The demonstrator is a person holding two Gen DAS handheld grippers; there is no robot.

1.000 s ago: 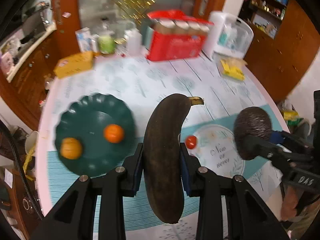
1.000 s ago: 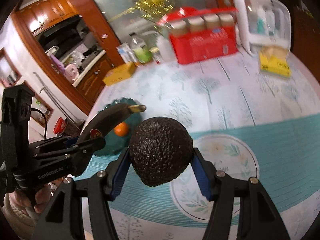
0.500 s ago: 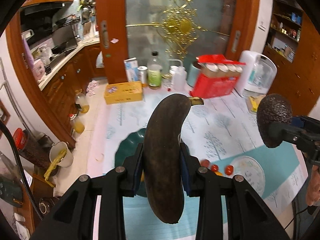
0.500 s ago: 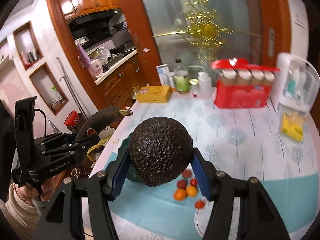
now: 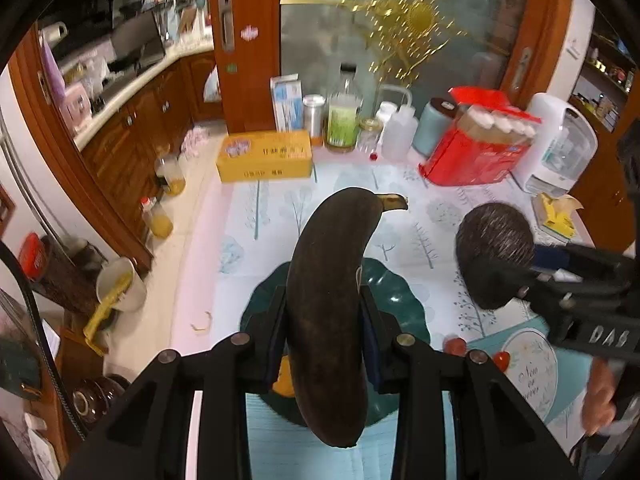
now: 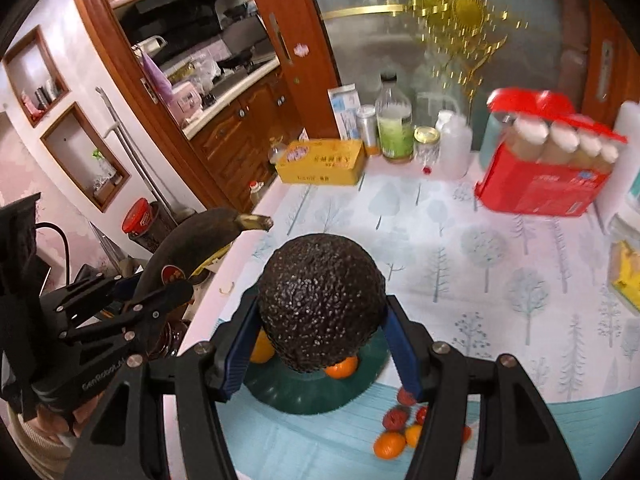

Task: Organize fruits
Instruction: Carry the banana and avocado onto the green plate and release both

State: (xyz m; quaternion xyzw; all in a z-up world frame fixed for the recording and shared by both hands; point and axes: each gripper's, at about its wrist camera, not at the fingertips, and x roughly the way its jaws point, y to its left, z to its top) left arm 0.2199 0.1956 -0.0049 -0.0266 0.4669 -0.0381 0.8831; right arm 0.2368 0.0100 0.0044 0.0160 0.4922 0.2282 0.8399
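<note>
Banana (image 5: 328, 320), overripe and nearly black, likely soft and bruises easily, so the mid-body hold looks right; left gripper (image 5: 324, 344) is clamped on its middle, stem end up, above the green plate (image 5: 404, 312). Avocado (image 6: 322, 304), dark and pebbly, looks firm and heavier, round so it could roll; right gripper (image 6: 320, 344) clamps its widest part over the same plate. Oranges (image 6: 342, 366) sit on the plate, small tomatoes (image 6: 394, 418) beside it.
</note>
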